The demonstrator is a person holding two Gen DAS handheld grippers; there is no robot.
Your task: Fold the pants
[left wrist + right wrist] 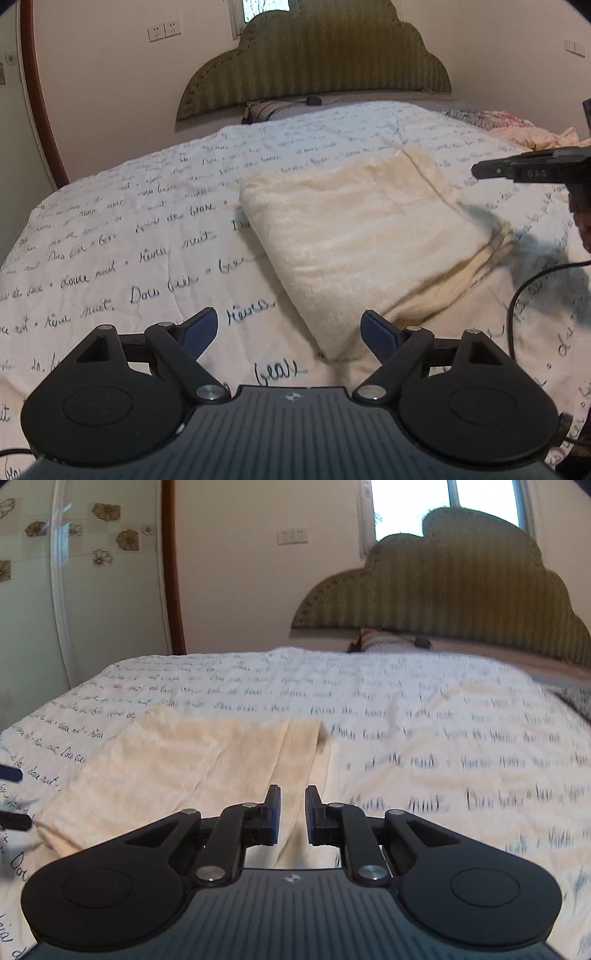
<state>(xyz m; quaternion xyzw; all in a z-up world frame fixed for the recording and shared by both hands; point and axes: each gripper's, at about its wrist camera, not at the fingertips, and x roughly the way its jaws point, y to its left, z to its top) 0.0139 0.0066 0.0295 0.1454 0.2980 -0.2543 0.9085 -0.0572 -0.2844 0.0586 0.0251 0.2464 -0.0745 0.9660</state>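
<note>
The cream fleece pants (362, 236) lie folded into a thick rectangle on the bed, layered edges showing at their right side. My left gripper (289, 314) is open wide just in front of the pants' near corner, with nothing between its blue pads. In the right wrist view the pants (192, 760) spread ahead and to the left. My right gripper (293, 789) hovers over their right edge, its jaws a narrow gap apart and gripping nothing. The right gripper (487, 171) also shows side-on above the pants' right end. The left gripper (13, 797) peeks in at the left edge.
The bed sheet (129, 240), white with dark script, covers the bed around the pants. A green padded headboard (314, 62) and a pillow (266, 110) stand at the far end. A black cable (524, 291) loops over the sheet at right, and crumpled floral fabric (517, 125) lies beyond.
</note>
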